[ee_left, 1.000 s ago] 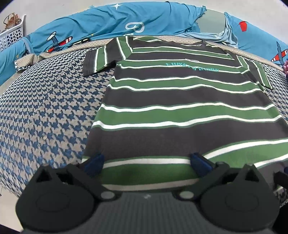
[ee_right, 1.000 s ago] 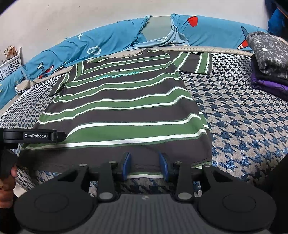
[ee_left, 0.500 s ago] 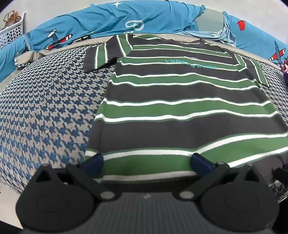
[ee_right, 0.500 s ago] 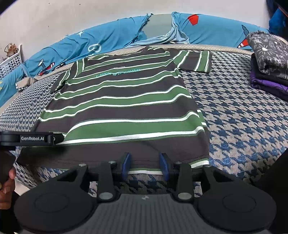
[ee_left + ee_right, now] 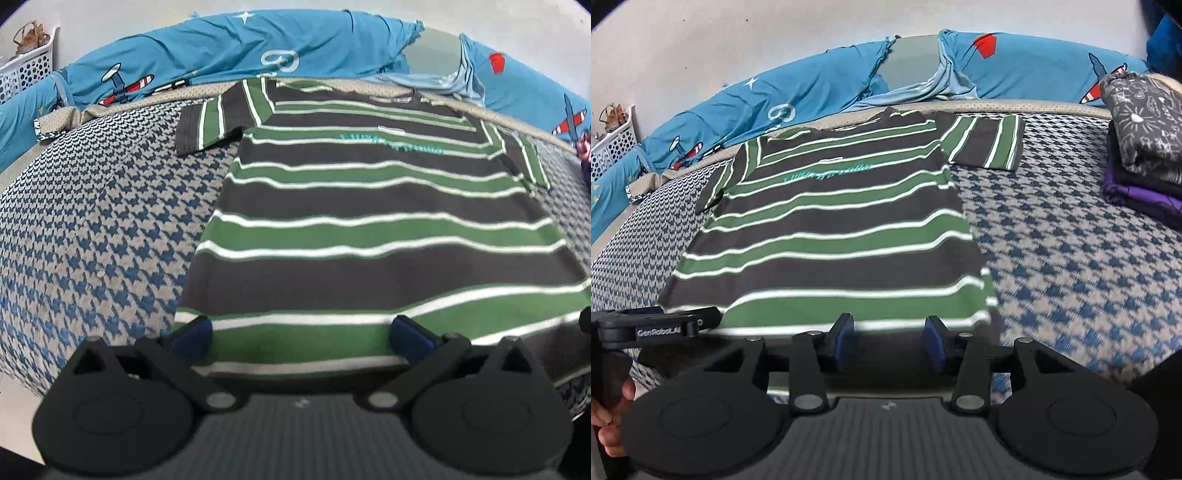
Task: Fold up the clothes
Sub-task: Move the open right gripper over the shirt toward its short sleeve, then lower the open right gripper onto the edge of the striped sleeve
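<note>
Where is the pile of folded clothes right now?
In the right wrist view, the folded pile sits at the far right on the houndstooth bedspread, right of the striped T-shirt's sleeve.

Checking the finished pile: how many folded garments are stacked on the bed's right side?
3 visible: a grey patterned garment on top, a black one beneath, a purple one lowest. More may be hidden.

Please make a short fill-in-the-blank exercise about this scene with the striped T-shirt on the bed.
1. The T-shirt lies ____ on the bed, both sleeves spread out.
2. Its stripes are dark grey, white and ____.
3. The folded clothes are stacked on the ____ side of the right wrist view.
4. The white basket stands at the far ____ in the left wrist view.

Missing words: flat; green; right; left
</note>
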Demonstrator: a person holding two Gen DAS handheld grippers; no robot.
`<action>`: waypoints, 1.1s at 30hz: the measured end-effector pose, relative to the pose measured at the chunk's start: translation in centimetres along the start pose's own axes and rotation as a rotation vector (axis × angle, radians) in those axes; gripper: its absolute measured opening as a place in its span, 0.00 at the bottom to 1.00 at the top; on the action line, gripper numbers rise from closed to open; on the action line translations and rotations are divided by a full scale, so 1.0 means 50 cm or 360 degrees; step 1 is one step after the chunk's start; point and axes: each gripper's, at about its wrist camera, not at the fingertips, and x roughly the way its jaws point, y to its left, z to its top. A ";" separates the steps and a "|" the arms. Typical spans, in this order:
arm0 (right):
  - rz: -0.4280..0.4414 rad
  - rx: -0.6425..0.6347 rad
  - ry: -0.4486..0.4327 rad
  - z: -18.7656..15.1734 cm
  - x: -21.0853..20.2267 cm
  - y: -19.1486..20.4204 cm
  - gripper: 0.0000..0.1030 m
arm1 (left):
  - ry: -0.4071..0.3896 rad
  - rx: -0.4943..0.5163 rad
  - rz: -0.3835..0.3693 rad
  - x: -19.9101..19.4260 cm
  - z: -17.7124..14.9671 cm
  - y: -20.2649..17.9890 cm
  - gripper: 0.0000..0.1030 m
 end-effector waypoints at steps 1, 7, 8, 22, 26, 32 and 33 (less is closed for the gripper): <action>0.0005 0.0001 0.0004 0.006 0.000 -0.005 0.41 | -0.0012 -0.0012 -0.0008 -0.002 0.002 0.000 1.00; 0.0045 -0.0001 0.0007 0.058 -0.001 -0.044 0.44 | -0.0066 -0.0026 -0.0011 -0.004 0.014 -0.013 1.00; 0.0045 -0.0005 0.0007 0.067 -0.001 -0.051 0.46 | -0.0070 -0.0026 -0.0011 -0.003 0.015 -0.016 1.00; -0.0037 -0.0039 0.0025 0.166 0.040 -0.172 0.56 | -0.0072 -0.0004 -0.0077 0.018 0.027 -0.061 1.00; -0.0031 0.0087 0.0041 0.163 0.054 -0.209 0.56 | -0.0076 0.0006 -0.0081 0.026 0.031 -0.073 1.00; -0.0023 0.0156 0.0041 0.159 0.063 -0.234 0.57 | -0.0070 -0.0007 -0.0088 0.037 0.040 -0.079 1.00; -0.0027 0.0159 0.0044 0.158 0.065 -0.235 0.57 | -0.0069 -0.0010 -0.0087 0.039 0.041 -0.080 1.00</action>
